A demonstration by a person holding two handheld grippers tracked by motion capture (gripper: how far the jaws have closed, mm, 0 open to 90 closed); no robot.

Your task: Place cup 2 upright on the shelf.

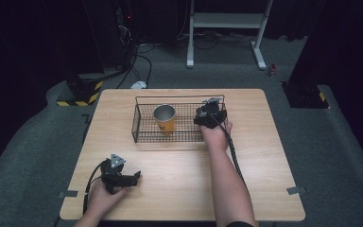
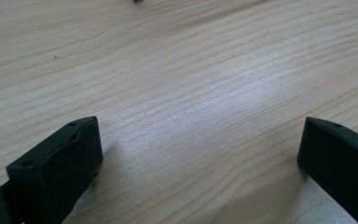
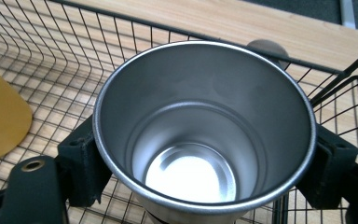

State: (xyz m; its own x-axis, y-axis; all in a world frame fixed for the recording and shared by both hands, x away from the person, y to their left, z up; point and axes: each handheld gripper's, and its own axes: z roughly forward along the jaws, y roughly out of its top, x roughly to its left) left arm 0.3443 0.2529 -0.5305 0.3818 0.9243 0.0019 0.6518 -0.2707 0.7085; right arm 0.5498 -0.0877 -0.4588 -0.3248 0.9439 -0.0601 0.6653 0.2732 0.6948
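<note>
Table (image 1: 179, 175): light wood top, centre of the high view, on grey carpet.

Wire basket (image 1: 142, 137): black, rectangular, open-topped, on the upper middle of the table. In the right gripper view its mesh floor and walls (image 3: 51, 56) run across the upper left and down the right edge.

Orange cup (image 1: 164, 118): upright inside the basket, left of its centre in the high view; metal-lined, orange outside. An orange curved surface (image 3: 0, 116) at the left edge of the right gripper view looks like the same cup, close beside the steel cup but apart from it.

Steel cup (image 3: 200, 135): bare metal, open mouth toward the camera, shiny bottom visible, centre of the right gripper view. It sits over the basket mesh at the basket's right end. Whether its base touches the mesh cannot be told.

Right gripper (image 1: 211, 115): at the right end of the basket in the high view, forearm reaching up from the bottom edge. Its jaws stand against opposite sides of the steel cup just below the rim, clamped on it.

Left gripper (image 1: 120, 177): lower left of the table, well apart from the basket. Its jaws stand wide apart over bare wood (image 2: 191, 93), with nothing between them.
</note>
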